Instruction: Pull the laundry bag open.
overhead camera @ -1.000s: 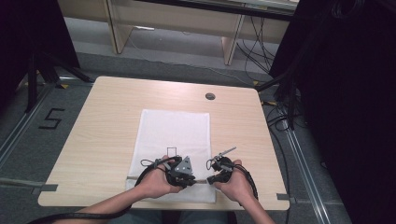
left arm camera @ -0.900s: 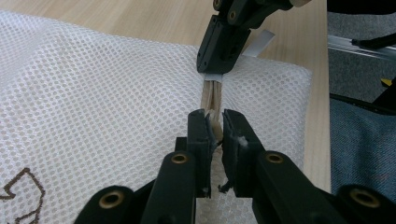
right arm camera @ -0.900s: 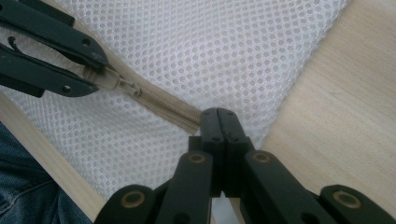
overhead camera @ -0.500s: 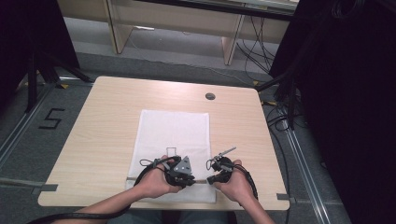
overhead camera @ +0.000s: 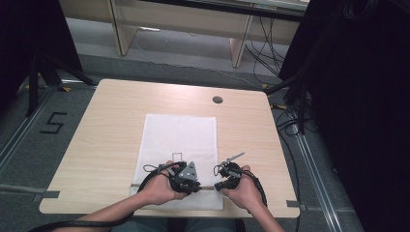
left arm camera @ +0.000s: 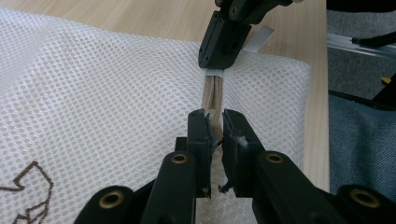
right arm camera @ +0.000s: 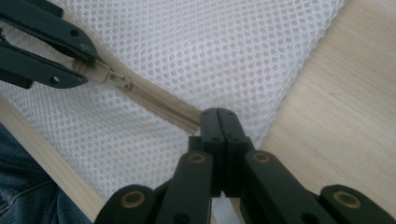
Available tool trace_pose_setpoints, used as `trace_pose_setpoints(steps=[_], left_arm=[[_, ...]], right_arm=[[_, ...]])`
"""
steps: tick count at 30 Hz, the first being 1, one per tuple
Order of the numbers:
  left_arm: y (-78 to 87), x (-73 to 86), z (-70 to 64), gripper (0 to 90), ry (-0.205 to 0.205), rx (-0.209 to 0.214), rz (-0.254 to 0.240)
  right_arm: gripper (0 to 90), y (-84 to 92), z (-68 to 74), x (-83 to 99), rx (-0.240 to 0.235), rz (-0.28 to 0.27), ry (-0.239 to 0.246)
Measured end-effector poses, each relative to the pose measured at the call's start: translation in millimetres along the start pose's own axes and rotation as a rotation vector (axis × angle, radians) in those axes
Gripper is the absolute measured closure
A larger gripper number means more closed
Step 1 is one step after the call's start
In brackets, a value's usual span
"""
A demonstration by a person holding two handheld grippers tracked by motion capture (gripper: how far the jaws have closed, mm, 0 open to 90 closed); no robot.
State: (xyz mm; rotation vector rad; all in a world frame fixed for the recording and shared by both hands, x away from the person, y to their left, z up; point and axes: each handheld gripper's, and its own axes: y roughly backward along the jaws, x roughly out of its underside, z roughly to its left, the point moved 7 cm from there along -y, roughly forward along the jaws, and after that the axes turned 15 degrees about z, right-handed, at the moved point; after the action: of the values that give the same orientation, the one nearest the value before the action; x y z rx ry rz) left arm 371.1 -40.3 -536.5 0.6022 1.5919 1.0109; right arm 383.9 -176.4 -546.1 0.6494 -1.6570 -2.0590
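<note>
Gripping: both grippers clamped on the zipper (right arm camera: 154, 100) of a white mesh bag (overhead camera: 181, 140) at the table's near edge
Left gripper (left arm camera: 214, 122): jaws nearly closed, pinching the beige zipper tape where the slider sits; left hand (overhead camera: 157, 188) wrapped around it
Right gripper (right arm camera: 219, 116): jaws fully together, clamped on the zipper's end at the bag's corner; right hand (overhead camera: 244, 191) behind it
Mesh bag: lies flat, long side running away from the person, middle of the table and toward the near side; small dark printed mark (overhead camera: 178, 155) just ahead of the left gripper
Zipper: beige, runs along the bag's near edge, stretched between the two grippers; slider (right arm camera: 109, 74) just by the left jaws
Table (overhead camera: 106, 125): light wood-grain top, rounded corners, round cable grommet (overhead camera: 217, 99) toward the far right side, well apart from the bag
Tape: grey strips at the near left corner (overhead camera: 29, 192) and near right corner (overhead camera: 295, 205)
Floor (overhead camera: 29, 130): grey carpet, "5" marked in black tape (overhead camera: 53, 123) left of the table
Room: wooden furniture legs (overhead camera: 239, 46) beyond the table, loose cables (overhead camera: 263, 53) on the floor, black curtain (overhead camera: 358, 96) on the right, dark stand (overhead camera: 38, 72) on the left
Person: forearms in from the bottom edge, blue jeans (left arm camera: 359, 140) under the table edge
</note>
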Motion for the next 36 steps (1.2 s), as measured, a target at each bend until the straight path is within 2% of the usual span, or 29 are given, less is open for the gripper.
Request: trace_pose_setpoints(steps=[3,9,10,13,14,15,16,22,24,25,28,33,36], left_arm=[[0.3,-0.3,0.3,81.3,-0.013,-0.002,-0.001],[1.1,0.9,0.1,81.3,-0.004,0.002,0.004],[1.3,0.9,0.2,81.3,0.000,0.002,0.000],[1.2,1.1,0.2,81.3,-0.012,0.002,0.005],[1.2,1.1,-0.3,81.3,-0.001,0.001,0.002],[1.7,0.6,1.1,81.3,-0.026,-0.005,0.003],[1.3,1.1,-0.5,81.3,-0.003,0.002,0.002],[1.6,1.0,-0.6,81.3,-0.015,-0.002,0.004],[2.9,1.7,-0.6,81.3,-0.005,0.002,0.004],[3.8,2.0,0.4,81.3,-0.014,-0.001,0.001],[4.0,3.1,0.2,81.3,-0.001,0.002,-0.001],[3.9,3.3,0.2,81.3,-0.002,0.003,0.000],[4.4,4.5,1.1,81.3,-0.017,-0.007,0.015]], right_arm=[[90.0,0.0,0.0,0.0,0.001,0.000,-0.001],[90.0,0.0,0.0,0.1,0.002,0.000,0.000],[90.0,-0.8,-1.8,-1.4,0.002,-0.015,0.031],[90.0,-0.9,-1.6,-1.4,0.000,-0.014,0.032],[90.0,-0.9,-1.6,-1.4,0.000,-0.014,0.032],[90.0,-0.9,-1.6,-1.3,0.001,-0.014,0.032],[90.0,-0.9,-1.6,-1.3,0.000,-0.014,0.033],[90.0,-0.9,-1.6,-1.3,0.003,-0.015,0.033],[90.0,-0.6,-1.7,-1.1,0.008,-0.015,0.036],[90.0,-1.0,-1.6,-1.3,0.005,-0.015,0.033],[90.0,-0.9,-1.5,-1.3,0.003,-0.014,0.032],[90.0,-0.9,-1.6,-1.3,0.003,-0.014,0.032],[90.0,-0.8,-1.1,-1.0,0.000,-0.012,0.028]])
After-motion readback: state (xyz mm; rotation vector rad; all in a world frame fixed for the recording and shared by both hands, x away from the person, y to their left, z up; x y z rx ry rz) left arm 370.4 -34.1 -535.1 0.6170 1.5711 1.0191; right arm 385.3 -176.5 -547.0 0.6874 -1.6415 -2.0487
